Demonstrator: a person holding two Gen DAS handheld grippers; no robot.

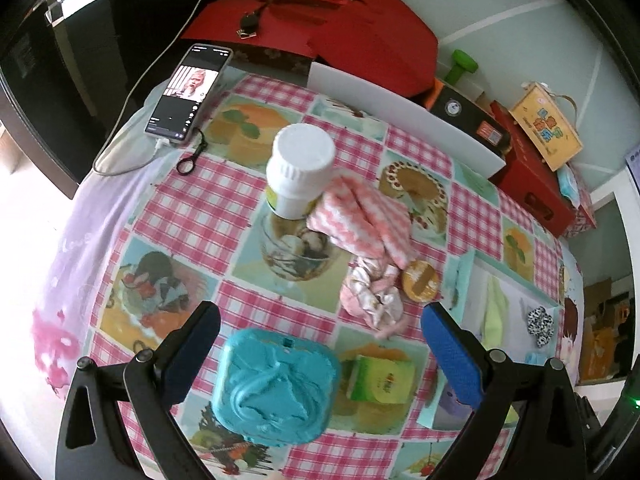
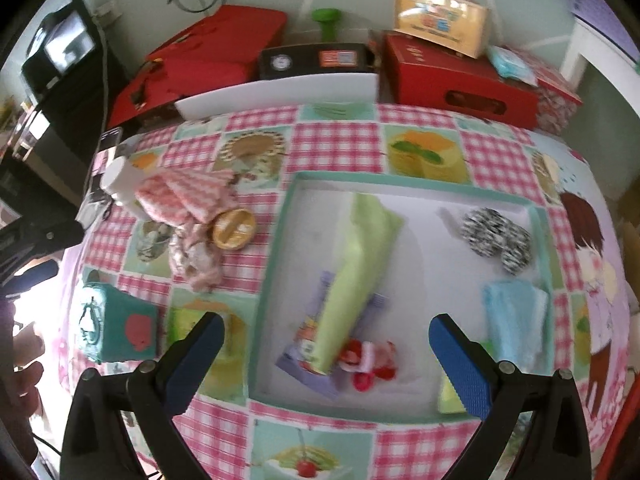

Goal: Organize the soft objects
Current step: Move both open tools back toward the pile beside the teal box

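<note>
A pink-and-white zigzag cloth lies mid-table beside a white-capped bottle, with a pink satin scrunchie just below it. My left gripper is open and empty above a teal box. In the right wrist view a shallow teal-rimmed tray holds a light green cloth, a black-and-white scrunchie, a light blue cloth and a red-and-white scrunchie. My right gripper is open and empty over the tray's near part. The pink cloth and pink scrunchie lie left of the tray.
A phone on a cable lies at the table's far left. A round gold tin, a green packet and a glass bowl sit among the soft things. Red boxes and a white board line the far edge.
</note>
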